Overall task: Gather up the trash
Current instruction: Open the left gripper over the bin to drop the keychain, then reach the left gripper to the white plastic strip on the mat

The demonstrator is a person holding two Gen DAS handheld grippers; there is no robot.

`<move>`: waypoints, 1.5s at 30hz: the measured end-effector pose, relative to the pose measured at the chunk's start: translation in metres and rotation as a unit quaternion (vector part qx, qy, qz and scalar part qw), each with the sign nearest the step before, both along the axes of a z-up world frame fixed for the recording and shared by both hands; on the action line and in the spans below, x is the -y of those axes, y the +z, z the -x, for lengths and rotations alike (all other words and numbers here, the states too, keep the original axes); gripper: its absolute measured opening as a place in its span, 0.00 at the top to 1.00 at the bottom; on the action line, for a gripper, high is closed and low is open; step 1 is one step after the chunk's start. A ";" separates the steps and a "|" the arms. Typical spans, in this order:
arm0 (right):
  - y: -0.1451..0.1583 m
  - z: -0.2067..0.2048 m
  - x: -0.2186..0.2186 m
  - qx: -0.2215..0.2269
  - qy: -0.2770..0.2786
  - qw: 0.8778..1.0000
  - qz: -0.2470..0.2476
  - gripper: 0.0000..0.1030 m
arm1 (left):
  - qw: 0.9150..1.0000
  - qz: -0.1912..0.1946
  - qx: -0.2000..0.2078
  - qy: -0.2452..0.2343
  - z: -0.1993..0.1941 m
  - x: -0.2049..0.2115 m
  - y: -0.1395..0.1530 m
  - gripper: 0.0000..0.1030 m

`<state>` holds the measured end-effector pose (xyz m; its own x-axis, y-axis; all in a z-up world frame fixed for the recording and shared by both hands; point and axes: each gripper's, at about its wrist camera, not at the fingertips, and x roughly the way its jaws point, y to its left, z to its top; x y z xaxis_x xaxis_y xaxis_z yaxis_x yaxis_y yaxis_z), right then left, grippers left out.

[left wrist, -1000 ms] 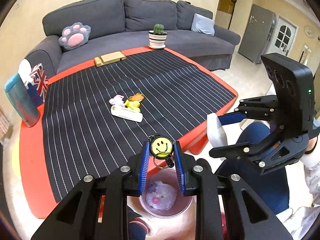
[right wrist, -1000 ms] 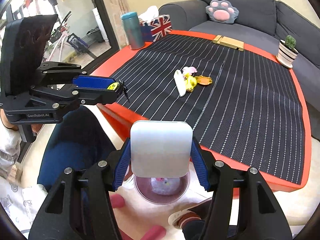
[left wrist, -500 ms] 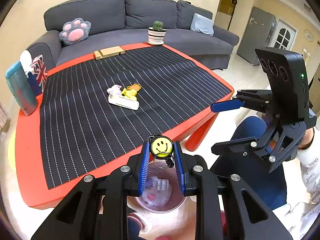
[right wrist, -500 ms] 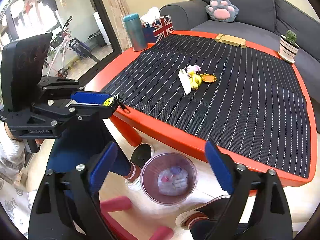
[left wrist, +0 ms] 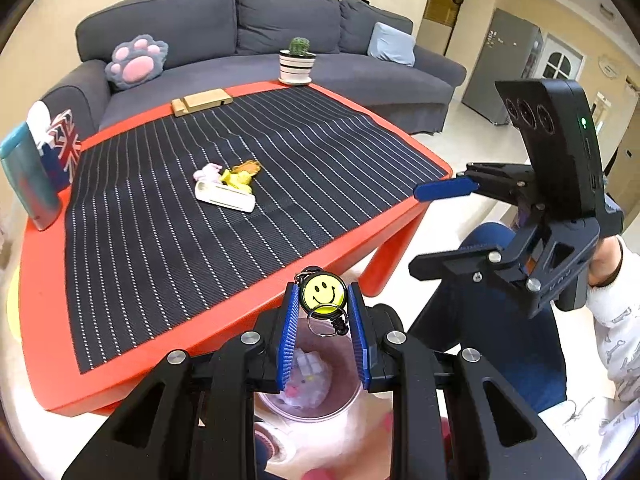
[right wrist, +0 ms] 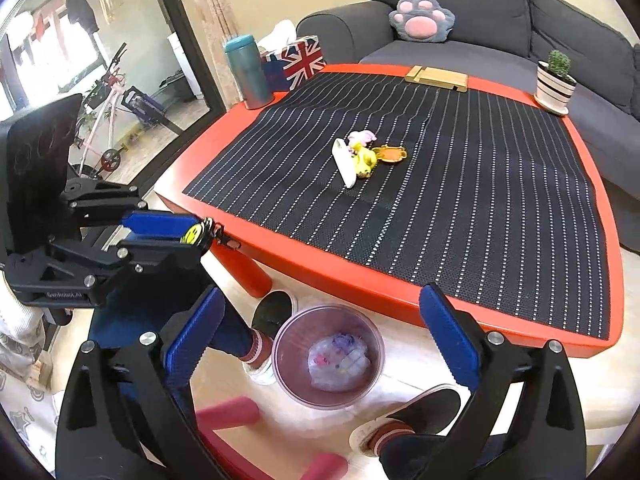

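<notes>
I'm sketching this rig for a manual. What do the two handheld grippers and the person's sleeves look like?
Both the left gripper and right gripper are black angular linkage frames with silver screws and ribbed blue pads. A black module with three round lenses and a green light tops the right gripper. The sleeve is white, grey-printed.

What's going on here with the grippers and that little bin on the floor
A person is clearing trash off the red table. The right hand-held gripper has just opened, empty, above the bin, which already holds crumpled trash. The left hand-held gripper is shut on a smiley keychain over the bin. A few small items remain on the mat.
</notes>
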<state>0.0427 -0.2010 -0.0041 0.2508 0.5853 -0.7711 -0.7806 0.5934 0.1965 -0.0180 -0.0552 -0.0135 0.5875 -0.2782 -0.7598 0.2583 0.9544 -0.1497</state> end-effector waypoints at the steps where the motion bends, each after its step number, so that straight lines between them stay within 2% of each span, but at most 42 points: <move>1: 0.001 -0.001 0.002 0.001 -0.003 1.000 0.000 0.06 | 1.000 0.000 -0.002 -0.002 0.000 0.001 -0.001 0.76; 14: 0.004 -0.005 0.017 0.004 -0.020 1.000 -0.008 0.06 | 0.999 0.001 -0.011 -0.030 0.000 0.020 -0.005 0.76; 16: 0.005 -0.006 0.018 0.004 -0.022 1.000 -0.009 0.06 | 0.999 0.006 -0.011 -0.033 0.000 0.021 -0.005 0.72; 17: 0.005 -0.006 0.019 0.004 -0.022 1.000 -0.009 0.06 | 0.999 0.006 -0.011 -0.033 0.000 0.021 -0.005 0.67; 19: 0.005 -0.007 0.020 0.004 -0.024 1.000 -0.010 0.06 | 0.999 0.009 -0.007 -0.030 0.001 0.020 -0.005 0.29; 21: 0.006 -0.007 0.021 0.004 -0.025 1.000 -0.012 0.06 | 1.000 0.017 0.002 -0.023 0.002 0.018 -0.004 0.12; 26: 0.005 -0.006 0.022 0.005 -0.027 1.000 -0.012 0.06 | 1.000 0.014 0.005 -0.008 0.000 0.013 -0.004 0.08; 40: 0.006 -0.007 0.020 0.006 -0.027 0.999 -0.016 0.06 | 1.000 0.016 0.013 0.017 -0.003 -0.002 0.003 0.08; 45: 0.011 -0.012 0.018 0.011 -0.027 0.999 -0.016 0.06 | 0.999 0.003 0.022 0.029 -0.011 -0.012 0.007 0.07</move>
<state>0.0544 -0.2191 0.0069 0.2993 0.5951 -0.7458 -0.7514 0.6287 0.2002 -0.0068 -0.0432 -0.0061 0.6362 -0.2477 -0.7307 0.2097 0.9669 -0.1452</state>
